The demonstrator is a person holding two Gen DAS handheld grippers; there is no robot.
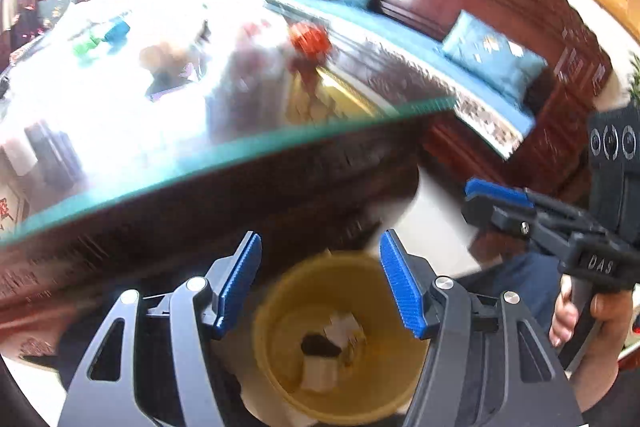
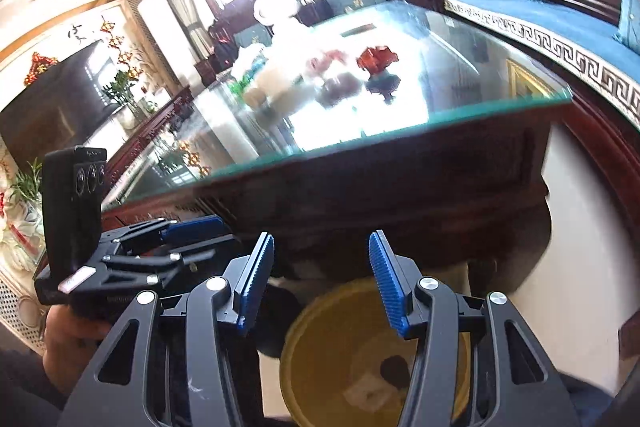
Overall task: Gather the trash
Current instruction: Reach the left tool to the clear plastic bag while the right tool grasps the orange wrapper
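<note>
Both grippers hang low at the near edge of the scene, each over the same yellow bin (image 1: 340,339) that stands on the floor just in front of the counter (image 1: 224,163). From the left wrist view, the left gripper (image 1: 320,283) has its blue pads spread wide with nothing between them, and the bin's mouth lies directly beneath. That placement suits dropping scraps straight down. Inside the bin, a few pieces of trash (image 1: 328,347) lie on the bottom: pale paper bits and one dark lump, too blurred to name further.

The right gripper (image 2: 322,283) is likewise parted and empty, also above the bin's rim, and in the left view it shows at the right edge, gripped by the person's right hand (image 1: 588,323). With both sets of fingers empty, the likely judgement is that neither is carrying anything and more collecting is due.

Farther off, on the glass top of the counter, sits a cluster of items in strong glare: a red crumpled object (image 2: 378,57), something in clear plastic, and green and blue bits (image 1: 100,37). Which of these counts as trash cannot be told for sure. A blue-cushioned sofa (image 2: 552,15) runs along the far right. The bin's spot close against the counter keeps the carry from tabletop to bin short.
</note>
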